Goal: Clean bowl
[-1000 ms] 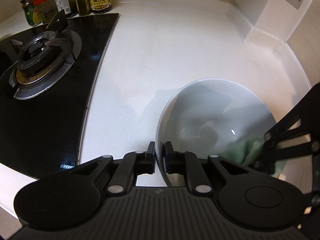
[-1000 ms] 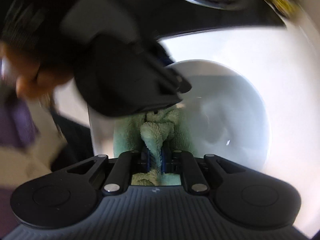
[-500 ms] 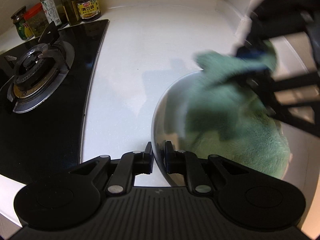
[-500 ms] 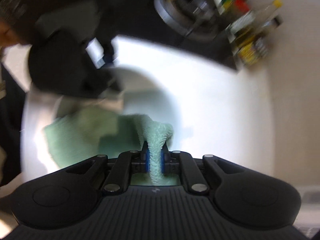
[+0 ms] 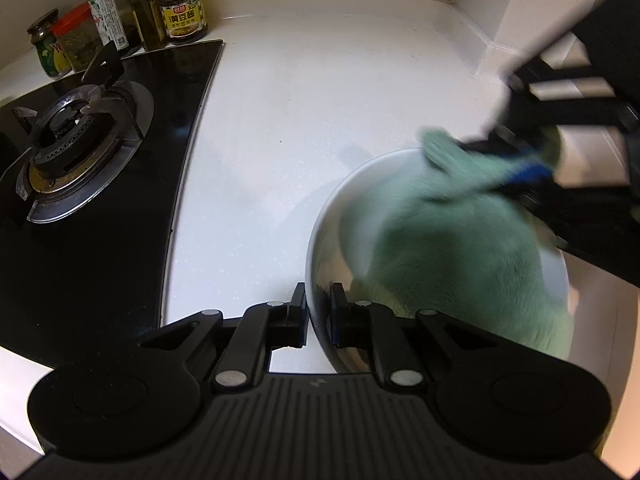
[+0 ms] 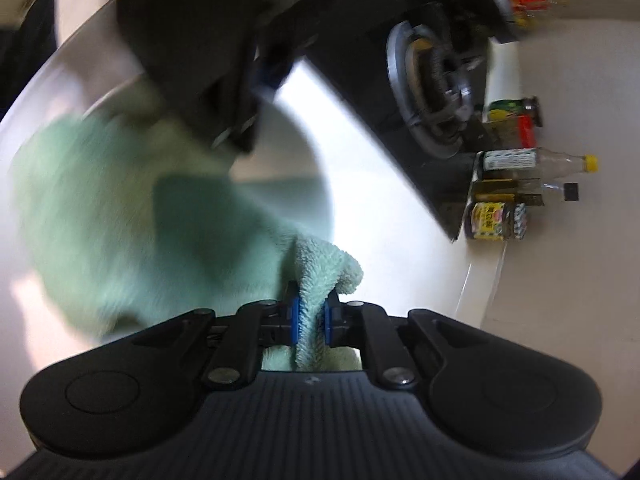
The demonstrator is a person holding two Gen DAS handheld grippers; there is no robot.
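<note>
Wiping judged under way, not finished; extent of interior already covered cannot be told.

Far left of the surface (image 5: 304, 92): gas hob (image 5: 80, 148), with jars and bottles (image 5: 182, 14) behind it. No part in the task.

Left hand-held gripper (image 5: 318, 314): nearly closed, clamped on the near-left rim of the bowl (image 5: 320, 248), one finger outside the wall, one inside. Judged to be steadying the bowl.

Bowl: white, glossy, seated on the surface right of the hob, near edge. No visible residue on the exposed left wall; the rest hidden under the green cloth (image 5: 452, 248).

Cloth: fluffy, spread over most of the bowl's interior, blurred with motion.

Right hand-held gripper (image 6: 312, 318): closed down tight on a fold of the cloth between blue pads (image 6: 295, 320), positioned over the far-right rim.

Remaining, by judgement: finishing the interior wipe, withdrawing the cloth, releasing the rim.
</note>
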